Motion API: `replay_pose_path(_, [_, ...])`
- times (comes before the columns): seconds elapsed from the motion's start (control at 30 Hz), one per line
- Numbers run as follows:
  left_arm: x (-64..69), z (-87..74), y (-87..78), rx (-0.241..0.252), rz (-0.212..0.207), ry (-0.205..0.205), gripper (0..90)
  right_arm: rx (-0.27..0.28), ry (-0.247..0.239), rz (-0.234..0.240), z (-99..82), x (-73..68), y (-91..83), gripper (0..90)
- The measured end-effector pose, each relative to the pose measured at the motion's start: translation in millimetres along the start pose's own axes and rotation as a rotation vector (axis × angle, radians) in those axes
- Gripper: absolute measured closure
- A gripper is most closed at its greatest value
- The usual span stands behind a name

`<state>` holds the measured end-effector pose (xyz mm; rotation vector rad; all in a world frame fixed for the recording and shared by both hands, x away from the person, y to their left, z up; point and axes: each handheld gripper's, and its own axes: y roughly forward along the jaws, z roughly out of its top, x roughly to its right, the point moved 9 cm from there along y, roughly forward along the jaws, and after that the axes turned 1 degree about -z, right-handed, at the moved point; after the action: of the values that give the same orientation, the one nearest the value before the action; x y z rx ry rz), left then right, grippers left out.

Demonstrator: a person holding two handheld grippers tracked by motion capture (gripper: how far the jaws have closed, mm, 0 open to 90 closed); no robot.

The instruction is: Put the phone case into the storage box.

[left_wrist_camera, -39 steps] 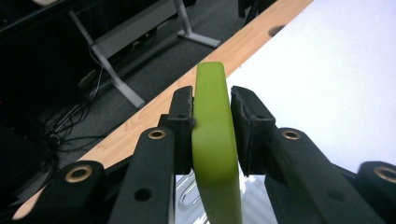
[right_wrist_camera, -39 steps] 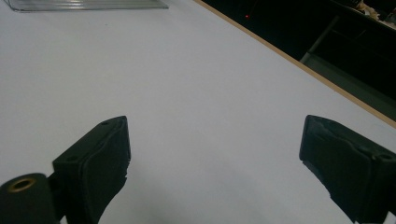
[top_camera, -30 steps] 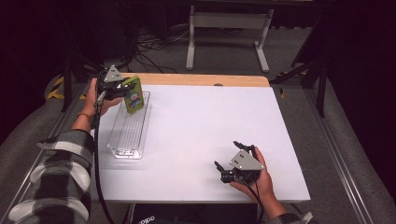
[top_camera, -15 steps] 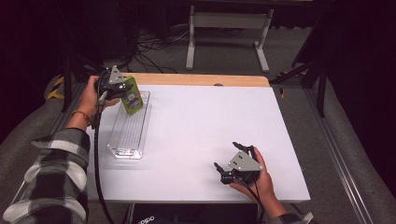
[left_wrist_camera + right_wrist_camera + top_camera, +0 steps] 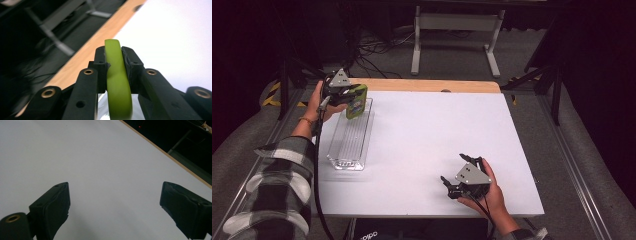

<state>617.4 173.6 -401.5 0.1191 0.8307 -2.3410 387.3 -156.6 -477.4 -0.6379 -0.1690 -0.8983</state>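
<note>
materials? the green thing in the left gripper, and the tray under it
Green pack: looks like soft, smooth matte plastic or rubber; it bows between the left gripper pads. Tray: clear rigid plastic, probably; see-through with ribbed floor and glossy rim.

Lime-green pack [image 5: 356,101] w/ printed label, far left. Clear ribbed tray [image 5: 343,150] below it. White table [image 5: 427,140], tan wood edge at far side. Black grippers, grey plates on top. Black-and-white plaid sleeve [image 5: 277,195], near left.
</note>
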Motion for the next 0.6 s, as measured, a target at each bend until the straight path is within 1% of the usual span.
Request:
replay_pose_path(0.03, [2.0, 0.7, 1.5, -0.008, -0.007, 0.017, 76.8, -0.001, 0.000, -0.001, 0.2, -0.4, -0.1, 10.1])
replay_pose_path(0.07, [3.6, 1.4, 2.5, -0.009, -0.018, 0.023, 76.8, -0.003, -0.001, -0.001, 0.1, -0.5, -0.3, 10.1])
replay_pose_path(0.13, [5.6, 3.0, 5.1, -0.002, -0.031, 0.028, 76.7, -0.003, -0.004, 0.000, -0.3, -0.2, 0.0, 10.1])
replay_pose_path(0.2, [7.0, 5.8, 7.1, 0.013, -0.056, 0.027, 76.8, -0.010, 0.001, 0.002, -1.5, -0.4, 0.8, 10.1])
replay_pose_path(0.27, [7.9, 6.1, 8.1, 0.008, -0.061, 0.032, 76.7, -0.011, -0.002, 0.004, -1.5, -1.4, 0.9, 10.1])
replay_pose_path(0.3, [7.8, 5.9, 9.9, -0.008, -0.061, 0.053, 76.7, -0.011, -0.002, 0.004, -1.5, -1.4, 0.9, 10.1])
replay_pose_path(0.33, [7.2, 5.1, 11.5, -0.026, -0.051, 0.070, 76.6, -0.011, -0.005, 0.003, -1.6, -1.7, 1.3, 10.1])
replay_pose_path(0.37, [4.7, 4.7, 12.1, -0.039, -0.031, 0.084, 76.2, -0.014, -0.009, 0.004, -2.0, -1.8, 1.5, 10.1])
replay_pose_path(0.4, [3.0, 4.3, 12.6, -0.048, -0.022, 0.090, 75.8, -0.016, -0.008, 0.006, -2.3, -2.2, 1.6, 10.1])
replay_pose_path(0.43, [-0.6, 4.3, 12.6, -0.060, -0.002, 0.112, 75.2, -0.018, -0.007, 0.006, -2.6, -2.4, 1.6, 10.1])
replay_pose_path(0.47, [-2.7, 4.0, 12.2, -0.071, 0.010, 0.122, 74.2, -0.020, -0.009, 0.005, -2.7, -2.8, 1.7, 10.1])
replay_pose_path(0.5, [-4.9, 2.6, 11.9, -0.099, 0.012, 0.132, 73.3, -0.020, -0.011, 0.005, -2.7, -3.1, 1.8, 10.0])
replay_pose_path(0.6, [-9.6, -0.6, 9.4, -0.145, 0.017, 0.143, 71.1, -0.019, -0.021, 0.008, -2.4, -3.8, 1.4, 10.1])
